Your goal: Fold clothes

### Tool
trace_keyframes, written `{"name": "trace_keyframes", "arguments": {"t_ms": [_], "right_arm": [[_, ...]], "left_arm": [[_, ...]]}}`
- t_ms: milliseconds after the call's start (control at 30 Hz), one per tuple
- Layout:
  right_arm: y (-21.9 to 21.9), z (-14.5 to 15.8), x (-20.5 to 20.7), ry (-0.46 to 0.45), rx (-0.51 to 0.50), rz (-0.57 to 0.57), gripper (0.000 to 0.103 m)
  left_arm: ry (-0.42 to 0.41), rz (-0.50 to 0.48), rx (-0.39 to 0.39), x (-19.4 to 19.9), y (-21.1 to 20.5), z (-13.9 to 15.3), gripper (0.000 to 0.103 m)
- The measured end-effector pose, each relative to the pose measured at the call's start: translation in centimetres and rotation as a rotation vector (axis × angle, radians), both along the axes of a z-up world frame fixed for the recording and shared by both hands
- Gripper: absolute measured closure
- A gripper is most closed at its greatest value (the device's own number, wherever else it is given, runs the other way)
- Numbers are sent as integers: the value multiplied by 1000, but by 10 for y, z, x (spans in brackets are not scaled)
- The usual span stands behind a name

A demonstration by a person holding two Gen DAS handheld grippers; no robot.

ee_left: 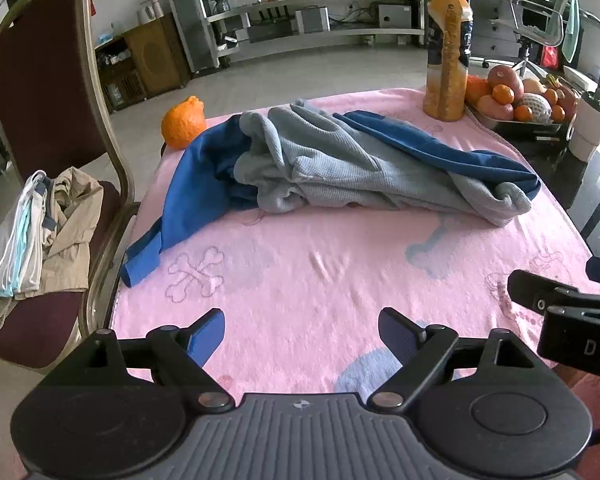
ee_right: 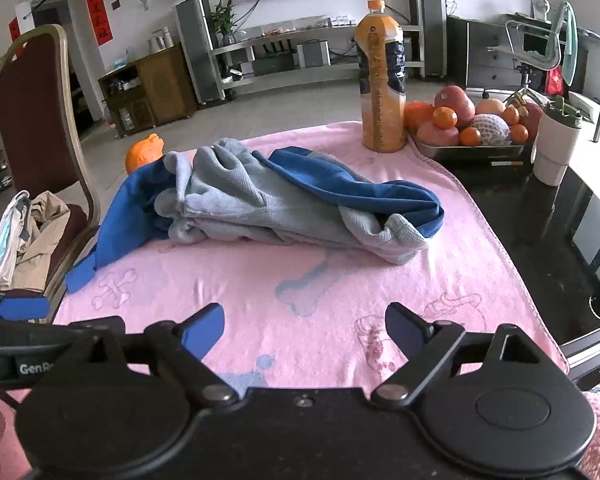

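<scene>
1. Left tongs (ee_left: 302, 334): spread wide, nothing held, hovering over the near part of the pink blanket (ee_left: 300, 272).
2. Right tongs (ee_right: 305, 330): also spread wide and empty, beside the left ones, near edge of the desk (ee_right: 540, 216).
3. Blue-and-grey garment (ee_left: 340, 164): crumpled in a long heap across the far half of the blanket, well apart from both tongs; one blue sleeve (ee_left: 148, 252) trails to the left edge.
4. Behind the heap: orange (ee_left: 183, 123) far left, juice bottle (ee_left: 448, 52) far right, fruit tray (ee_left: 516, 100) beside the bottle.
5. Chair (ee_left: 52, 120) at left with other clothes (ee_left: 40, 236) piled on its seat.
</scene>
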State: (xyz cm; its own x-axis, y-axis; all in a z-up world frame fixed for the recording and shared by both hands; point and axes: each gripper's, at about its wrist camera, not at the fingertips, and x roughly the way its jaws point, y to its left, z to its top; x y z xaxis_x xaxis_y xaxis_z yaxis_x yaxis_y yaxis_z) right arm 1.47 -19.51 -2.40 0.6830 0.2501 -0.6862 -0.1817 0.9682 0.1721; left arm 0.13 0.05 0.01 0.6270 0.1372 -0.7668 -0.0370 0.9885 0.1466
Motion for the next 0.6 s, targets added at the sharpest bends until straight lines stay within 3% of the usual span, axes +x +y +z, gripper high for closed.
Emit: {"name": "trace_keyframes", "arguments": {"t_ms": [600], "right_arm": [[6, -4, -1, 22, -22, 6, 10]], "left_arm": [[20, 14, -8, -2, 2, 0, 14]]}}
